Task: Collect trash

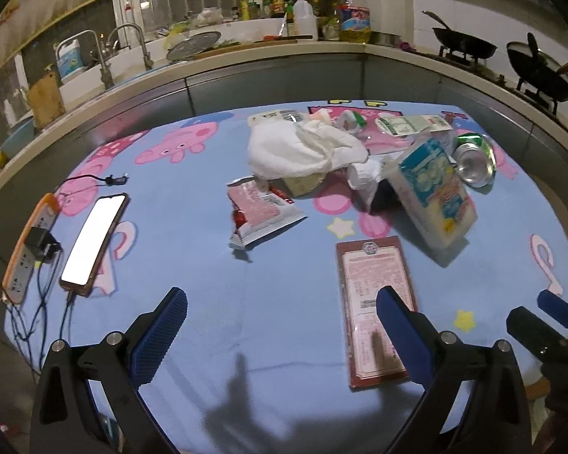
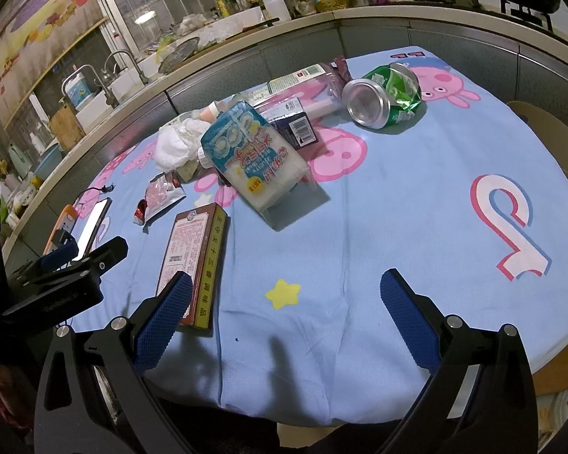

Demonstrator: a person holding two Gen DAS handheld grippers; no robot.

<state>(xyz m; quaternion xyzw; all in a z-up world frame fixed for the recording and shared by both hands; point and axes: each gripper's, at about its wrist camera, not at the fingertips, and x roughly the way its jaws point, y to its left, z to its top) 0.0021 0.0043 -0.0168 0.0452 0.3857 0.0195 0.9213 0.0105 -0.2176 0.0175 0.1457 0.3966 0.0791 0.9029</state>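
Trash lies on a table under a blue cartoon-pig cloth [image 1: 193,265]. A flat red box [image 1: 371,283] lies nearest, also in the right wrist view [image 2: 193,249]. Behind it are a blue-white pouch [image 1: 435,193] [image 2: 253,151], a crushed green can [image 1: 475,159] [image 2: 386,94], crumpled white tissue [image 1: 303,147] [image 2: 178,140], a red-white wrapper [image 1: 257,212] [image 2: 159,196] and flat packets [image 1: 412,125]. My left gripper [image 1: 284,302] is open and empty above the cloth, its right finger over the box. My right gripper [image 2: 284,291] is open and empty near the front edge.
A phone [image 1: 94,238] with a lit screen and an orange power strip [image 1: 30,246] with cables lie at the table's left. Behind the table runs a kitchen counter [image 1: 246,56] with a sink, bottles and woks [image 1: 541,68]. A dark box [image 2: 295,125] lies under the pouch.
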